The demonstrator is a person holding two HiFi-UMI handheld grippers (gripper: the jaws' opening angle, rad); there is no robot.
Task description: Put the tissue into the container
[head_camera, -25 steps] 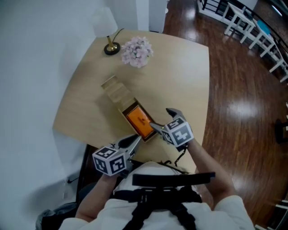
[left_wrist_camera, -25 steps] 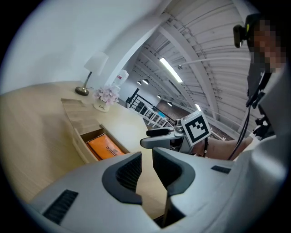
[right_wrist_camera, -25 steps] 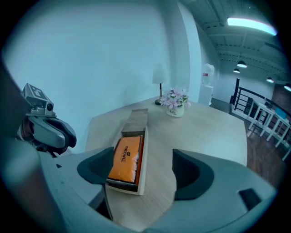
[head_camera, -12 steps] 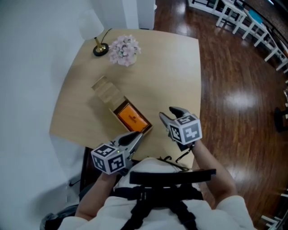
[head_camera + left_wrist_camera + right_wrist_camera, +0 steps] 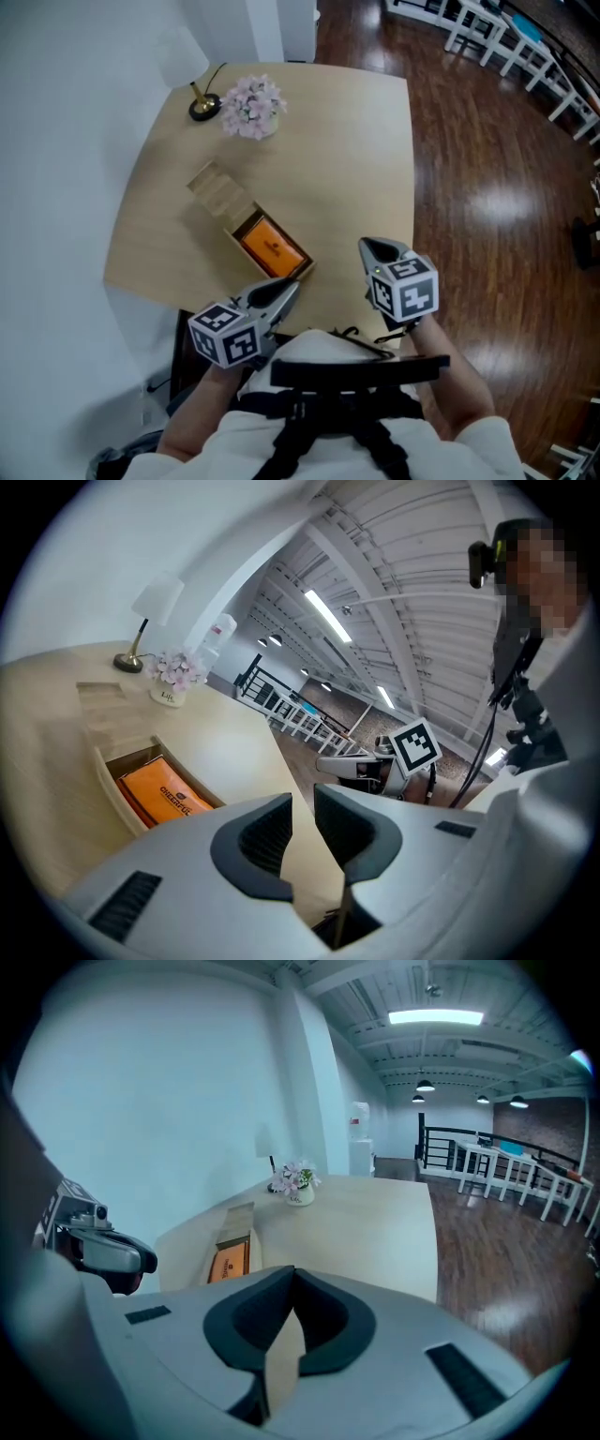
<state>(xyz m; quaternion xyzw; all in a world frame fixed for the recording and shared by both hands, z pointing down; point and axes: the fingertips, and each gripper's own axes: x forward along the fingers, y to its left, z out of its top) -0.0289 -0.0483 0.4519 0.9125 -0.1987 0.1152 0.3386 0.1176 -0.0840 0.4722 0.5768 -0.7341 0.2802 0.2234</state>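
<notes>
An orange tissue pack point(image 5: 270, 246) lies inside the open wooden container point(image 5: 236, 225) on the table, its lid point(image 5: 214, 190) lying flat behind it. My right gripper point(image 5: 373, 246) hangs over the table's near right part, well right of the box. Its jaws have just been closing and are now shut with nothing between them point(image 5: 293, 1274). My left gripper point(image 5: 292, 284) hovers at the box's near corner, its pads a narrow gap apart and empty point(image 5: 302, 799). The pack point(image 5: 161, 794) also shows in the left gripper view.
A small lamp point(image 5: 199, 105) and a vase of pink flowers point(image 5: 251, 105) stand at the table's far end. A white wall runs along the left. Dark wood floor point(image 5: 487, 187) lies right of the table edge, with white chairs point(image 5: 497, 28) beyond.
My right gripper has drawn away from the box's near end to the right, and its jaws went from wide open to shut. The left gripper has shifted only slightly.
</notes>
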